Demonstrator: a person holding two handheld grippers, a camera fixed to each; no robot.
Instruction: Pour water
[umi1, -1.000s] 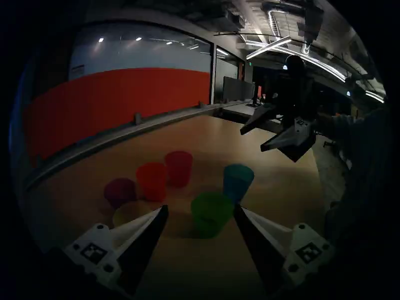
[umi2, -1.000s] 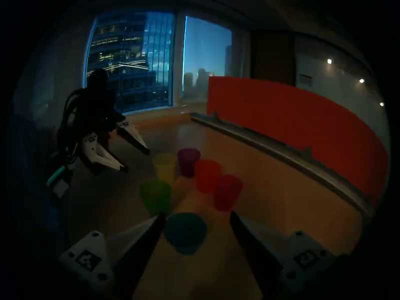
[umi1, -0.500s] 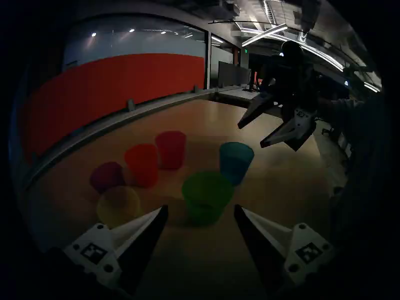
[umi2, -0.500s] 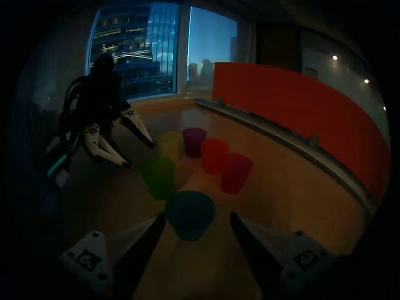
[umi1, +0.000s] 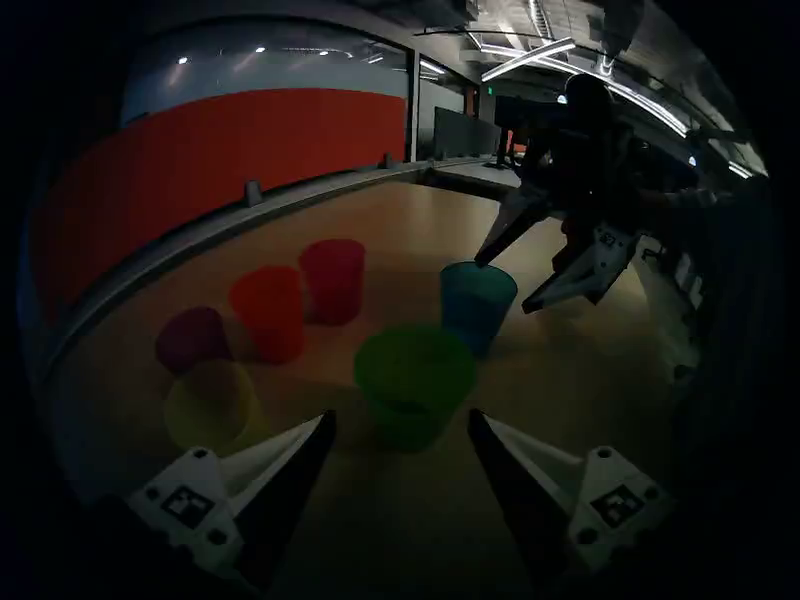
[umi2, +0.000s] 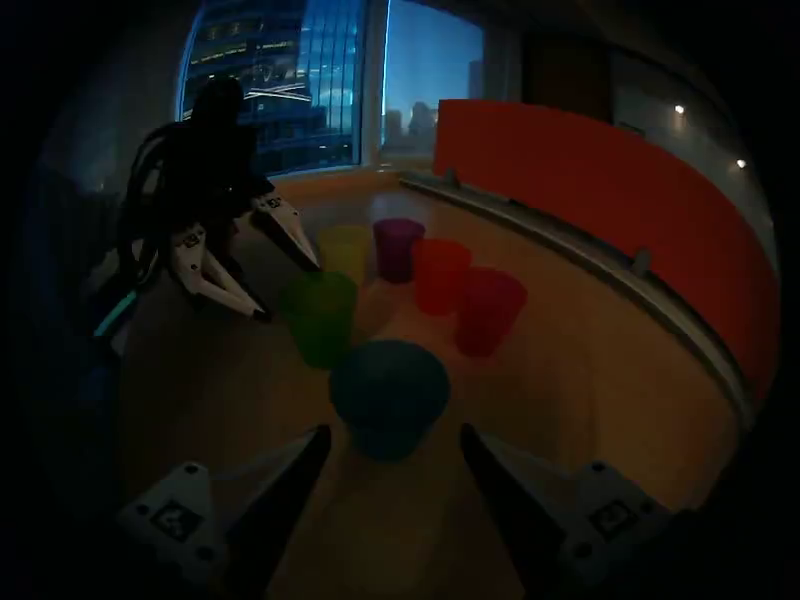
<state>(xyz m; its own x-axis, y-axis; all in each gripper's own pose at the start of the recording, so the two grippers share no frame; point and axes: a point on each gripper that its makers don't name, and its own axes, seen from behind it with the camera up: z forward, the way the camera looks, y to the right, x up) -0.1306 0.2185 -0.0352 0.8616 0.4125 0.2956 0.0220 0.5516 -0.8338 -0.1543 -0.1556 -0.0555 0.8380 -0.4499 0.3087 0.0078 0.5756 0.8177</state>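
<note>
Green cup and teal cup: tapered translucent plastic, upright, side by side on a smooth wooden table. Left gripper: fingers spread, empty, green cup just ahead of the tips. Right gripper: spread, empty, facing the teal cup. Bare tabletop lies around both. A red partition borders one table edge.

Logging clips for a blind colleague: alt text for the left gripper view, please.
The open left gripper points at a green cup on a dim wooden table. Beyond it, the open right gripper hovers by a teal cup.
</note>
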